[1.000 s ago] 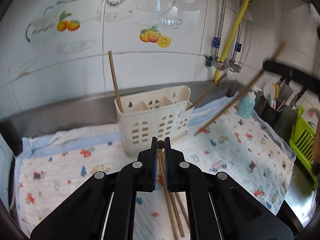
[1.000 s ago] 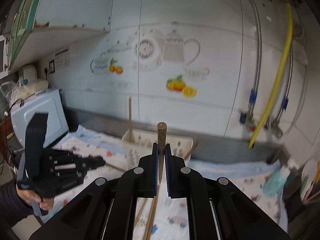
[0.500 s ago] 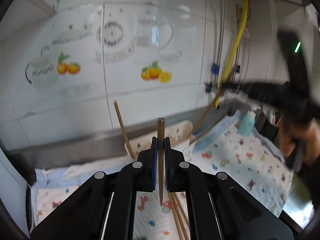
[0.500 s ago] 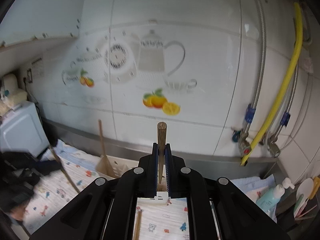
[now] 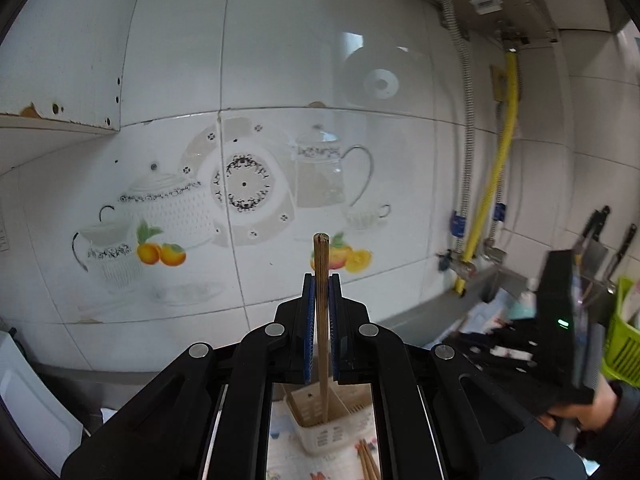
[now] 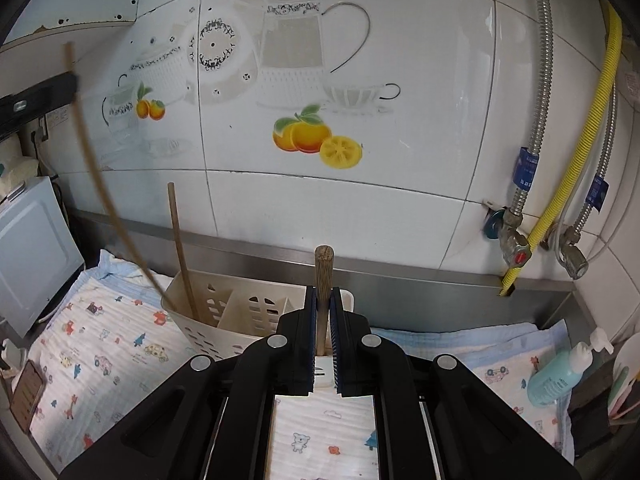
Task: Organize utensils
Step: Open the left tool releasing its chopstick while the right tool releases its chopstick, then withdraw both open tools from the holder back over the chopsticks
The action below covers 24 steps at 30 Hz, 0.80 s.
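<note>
My left gripper is shut on a wooden chopstick held upright, its lower end reaching down over the cream utensil caddy below. My right gripper is shut on another wooden chopstick just in front of the caddy. In the right wrist view the left gripper shows at the upper left, its chopstick slanting down to the caddy's left end. One chopstick stands in the caddy's left compartment.
Loose chopsticks lie on the printed cloth by the caddy. A microwave stands at the left. Pipes and a yellow hose run down the tiled wall at right, with a blue soap bottle and a green basket.
My left gripper has lifted a chopstick off the cloth and swung up over the caddy. My right gripper has moved closer to the caddy with its chopstick.
</note>
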Available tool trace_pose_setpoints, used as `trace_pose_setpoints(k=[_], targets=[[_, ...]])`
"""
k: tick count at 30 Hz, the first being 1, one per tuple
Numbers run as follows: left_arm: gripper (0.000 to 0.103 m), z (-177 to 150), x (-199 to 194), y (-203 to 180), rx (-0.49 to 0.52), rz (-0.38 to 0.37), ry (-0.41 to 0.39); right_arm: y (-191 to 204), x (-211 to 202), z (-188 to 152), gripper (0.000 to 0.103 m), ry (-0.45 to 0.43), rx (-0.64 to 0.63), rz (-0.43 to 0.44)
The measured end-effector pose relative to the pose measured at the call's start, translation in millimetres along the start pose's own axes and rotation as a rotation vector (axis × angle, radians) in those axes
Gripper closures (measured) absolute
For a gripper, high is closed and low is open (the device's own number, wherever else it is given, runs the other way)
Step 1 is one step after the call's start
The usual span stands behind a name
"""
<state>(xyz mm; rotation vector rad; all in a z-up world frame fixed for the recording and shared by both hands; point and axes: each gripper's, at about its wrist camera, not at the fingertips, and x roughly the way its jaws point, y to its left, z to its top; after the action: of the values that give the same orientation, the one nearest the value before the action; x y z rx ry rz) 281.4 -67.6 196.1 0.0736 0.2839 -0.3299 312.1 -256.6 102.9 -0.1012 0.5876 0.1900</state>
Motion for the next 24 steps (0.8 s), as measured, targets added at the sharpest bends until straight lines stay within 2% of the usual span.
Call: trace_pose_setpoints(k=[5, 10, 13, 14, 16, 24], targets=[[0.098, -13.7, 25.3, 4.5, -0.027, 0.036, 0.024, 2.3, -1.1, -0.6, 0.096, -0.004, -0.018, 0.007], [0.098, -35.2, 46.5, 12.9, -0.062, 0.034, 0.101, 5.7, -7.3, -2.5, 0.096, -0.021, -0.036, 0.003], [0.097, -42.9, 53.2, 18.3, -0.085, 0.026, 0.137, 5.2, -13.7, -2.5, 0.094, -0.037, -0.027, 0.010], [0.097, -44.5, 54.4, 19.9, -0.092, 0.021, 0.143, 5.2, -16.4, -2.3, 0.090, -0.043, -0.026, 0.011], [0.096, -45.2, 54.0, 22.5, -0.101, 0.028, 0.146, 5.3, -24.6, -2.8, 0.084, -0.062, -0.025, 0.005], [0.095, -41.3, 17.1, 24.5, -0.123, -0.002, 0.118, 7.5, -64.4, -25.9, 0.081, -0.090, -0.005, 0.016]])
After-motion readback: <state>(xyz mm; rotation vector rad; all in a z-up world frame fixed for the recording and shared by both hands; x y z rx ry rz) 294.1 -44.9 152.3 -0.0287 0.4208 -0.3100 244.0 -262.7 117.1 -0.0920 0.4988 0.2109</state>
